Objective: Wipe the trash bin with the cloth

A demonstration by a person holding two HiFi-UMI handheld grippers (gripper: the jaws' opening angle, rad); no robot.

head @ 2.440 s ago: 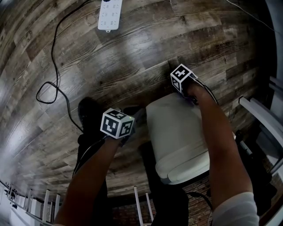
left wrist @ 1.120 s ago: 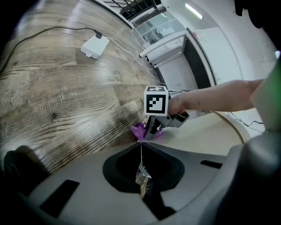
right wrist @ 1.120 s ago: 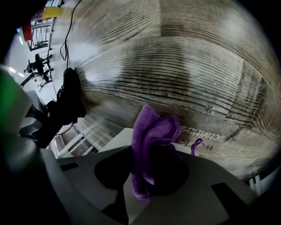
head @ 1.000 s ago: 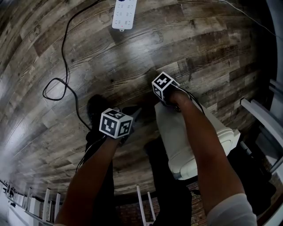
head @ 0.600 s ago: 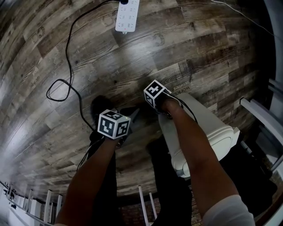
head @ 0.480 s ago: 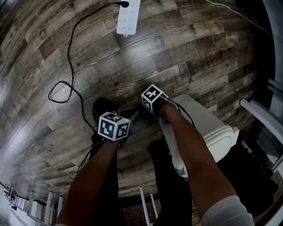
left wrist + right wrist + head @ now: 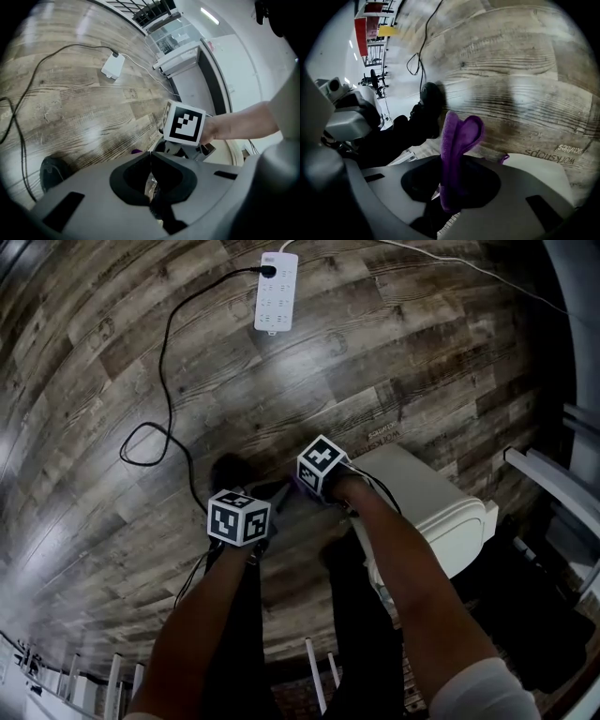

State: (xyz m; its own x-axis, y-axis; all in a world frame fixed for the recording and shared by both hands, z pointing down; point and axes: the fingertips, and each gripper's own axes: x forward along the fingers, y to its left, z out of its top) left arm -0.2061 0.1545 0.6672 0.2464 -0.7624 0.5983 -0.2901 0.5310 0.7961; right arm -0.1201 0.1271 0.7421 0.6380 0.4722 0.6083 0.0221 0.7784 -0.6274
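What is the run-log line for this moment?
left gripper: jaws shut, empty | right gripper: jaws shut on purple cloth | position: at edge of white trash bin

Trash bin (image 7: pixel 427 512): white, boxy, rounded corners, lid shut; stood on the wooden floor (image 7: pixel 403 352), seen from above

Cloth (image 7: pixel 457 138): purple, soft pile, folded over into a doubled loop; clamped between the closed jaws of the right gripper (image 7: pixel 451 187), the fold projecting past the jaw tips; held just beside the bin's top edge, at one corner
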